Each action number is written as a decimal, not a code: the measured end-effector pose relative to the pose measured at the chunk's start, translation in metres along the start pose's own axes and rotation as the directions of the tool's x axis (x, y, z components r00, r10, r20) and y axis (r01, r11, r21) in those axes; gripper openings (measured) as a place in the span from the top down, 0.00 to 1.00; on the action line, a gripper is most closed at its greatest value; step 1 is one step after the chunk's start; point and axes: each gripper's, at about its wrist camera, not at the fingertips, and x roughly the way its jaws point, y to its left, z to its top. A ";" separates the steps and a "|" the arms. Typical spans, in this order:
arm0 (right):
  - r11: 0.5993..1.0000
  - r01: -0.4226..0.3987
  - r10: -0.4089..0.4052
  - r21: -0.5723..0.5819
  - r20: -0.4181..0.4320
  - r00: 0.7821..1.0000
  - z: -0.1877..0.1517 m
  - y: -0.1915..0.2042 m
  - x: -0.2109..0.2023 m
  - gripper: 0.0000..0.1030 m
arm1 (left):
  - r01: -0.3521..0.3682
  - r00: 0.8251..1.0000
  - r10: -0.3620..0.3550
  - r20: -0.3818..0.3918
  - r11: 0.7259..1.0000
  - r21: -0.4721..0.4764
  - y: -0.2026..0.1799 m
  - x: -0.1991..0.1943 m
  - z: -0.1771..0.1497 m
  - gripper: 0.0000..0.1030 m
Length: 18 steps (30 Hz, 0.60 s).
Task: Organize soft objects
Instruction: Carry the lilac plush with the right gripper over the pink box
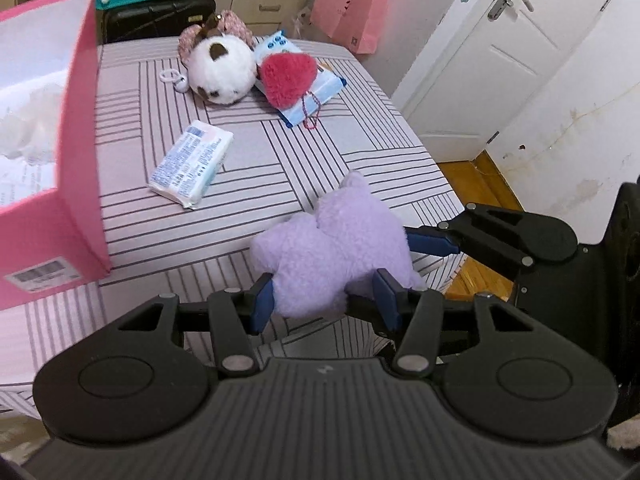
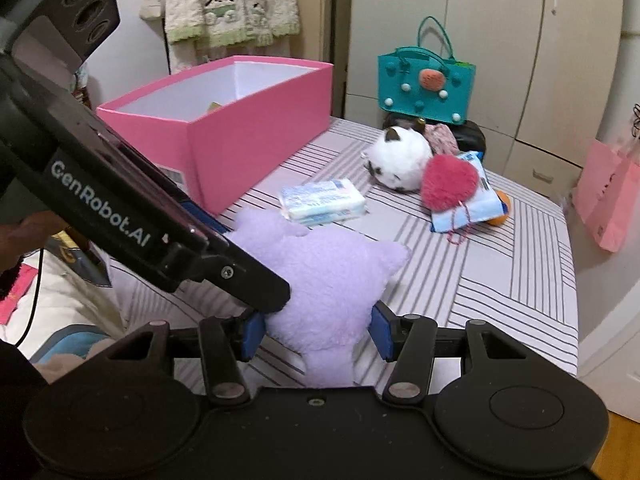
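A purple plush star (image 1: 332,248) hangs just above the near edge of the striped table (image 1: 256,152). My left gripper (image 1: 324,300) is shut on its lower part. My right gripper (image 2: 316,330) is shut on the same star (image 2: 320,280) from the other side; its fingers (image 1: 436,242) show to the right of the star in the left wrist view. The pink box (image 1: 76,160) stands open at the left, white paper inside. A white panda plush (image 1: 222,68), a red plush heart (image 1: 288,76) and a tissue pack (image 1: 192,164) lie on the table.
A blue-white packet (image 1: 320,92) lies under the heart. A teal bag (image 2: 426,84) and a black case (image 1: 156,12) stand behind the table. Pink paper bags (image 1: 352,8) hang at the far right. A white door (image 1: 500,60) and wood floor lie to the right.
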 end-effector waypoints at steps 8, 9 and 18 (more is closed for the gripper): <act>0.995 -0.099 0.099 0.004 -0.059 0.993 0.020 0.017 -0.007 0.42 | -0.004 1.000 0.003 -0.016 0.999 -0.032 0.009 -0.032 -0.007 0.50; 0.994 -0.110 0.110 0.002 -0.062 0.992 0.022 0.019 -0.008 0.43 | -0.005 1.000 0.004 -0.012 0.998 -0.056 0.012 -0.037 -0.009 0.51; 0.980 -0.182 0.181 -0.078 -0.016 0.983 0.055 0.033 -0.025 0.42 | -0.028 0.994 0.037 0.098 0.995 -0.099 0.019 -0.081 -0.013 0.51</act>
